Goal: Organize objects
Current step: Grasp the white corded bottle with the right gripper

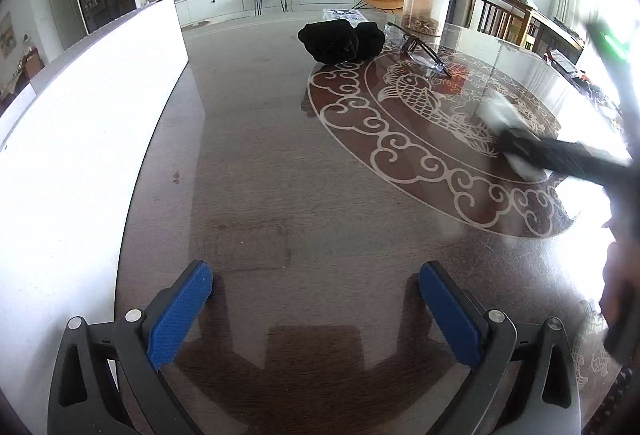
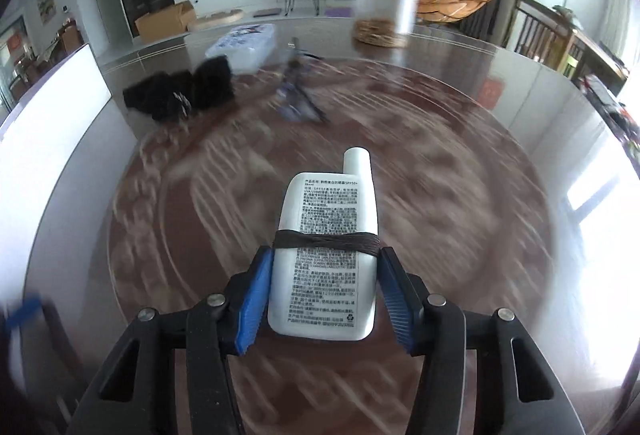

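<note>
My right gripper (image 2: 322, 267) is shut on a white sunscreen bottle (image 2: 326, 259) with a dark hair tie wound around it, held above the glass-topped table (image 2: 460, 195); the view is motion-blurred. In the left wrist view the right gripper (image 1: 516, 151) and the white bottle (image 1: 500, 111) show blurred at the right over the table. My left gripper (image 1: 316, 295) is open and empty, low over the table's near side. A black fuzzy item (image 1: 340, 41) (image 2: 180, 91) and a pair of glasses (image 1: 424, 53) (image 2: 298, 91) lie further back.
A clear jar (image 1: 426, 5) with brown contents stands at the far side, also seen blurred in the right wrist view (image 2: 384, 11). A flat plastic packet (image 2: 246, 43) lies behind the black item. A white panel (image 1: 80, 115) stands at the table's left edge.
</note>
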Available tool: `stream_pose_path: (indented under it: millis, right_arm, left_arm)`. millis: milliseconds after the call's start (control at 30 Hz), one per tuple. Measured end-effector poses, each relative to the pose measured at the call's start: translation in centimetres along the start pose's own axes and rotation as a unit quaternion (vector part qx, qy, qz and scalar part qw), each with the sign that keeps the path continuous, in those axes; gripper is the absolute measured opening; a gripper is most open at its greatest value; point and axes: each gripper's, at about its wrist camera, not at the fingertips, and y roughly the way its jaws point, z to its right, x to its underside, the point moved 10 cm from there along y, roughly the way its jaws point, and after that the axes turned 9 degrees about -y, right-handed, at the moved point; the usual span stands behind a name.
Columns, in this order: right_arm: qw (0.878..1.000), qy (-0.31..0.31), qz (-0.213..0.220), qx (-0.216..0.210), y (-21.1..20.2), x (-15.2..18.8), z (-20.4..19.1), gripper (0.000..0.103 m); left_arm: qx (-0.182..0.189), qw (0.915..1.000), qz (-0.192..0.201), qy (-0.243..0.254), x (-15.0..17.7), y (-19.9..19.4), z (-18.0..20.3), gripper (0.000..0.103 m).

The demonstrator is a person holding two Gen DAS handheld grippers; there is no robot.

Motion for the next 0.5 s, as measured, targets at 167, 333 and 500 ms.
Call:
stream_pose_path:
  millis: [167, 333, 500]
  right_arm:
    - [0.999, 0.025, 0.023, 0.015, -2.9, 4.2, 2.6, 0.054]
    - [0.999, 0.035, 0.016, 0.011, -2.8, 4.7, 3.7, 0.084]
    - [0.999, 0.029, 0.009, 0.01, -2.3, 4.7, 3.4, 0.092]
  left_arm:
    - [0.0, 1.0, 0.0, 0.0, 0.0, 0.0, -0.1, 0.103]
    - [0.0, 1.0, 0.0, 0.0, 0.0, 0.1, -0.1, 0.103]
    - [-0.001, 1.0, 0.0, 0.0, 0.0, 0.1, 0.0, 0.103]
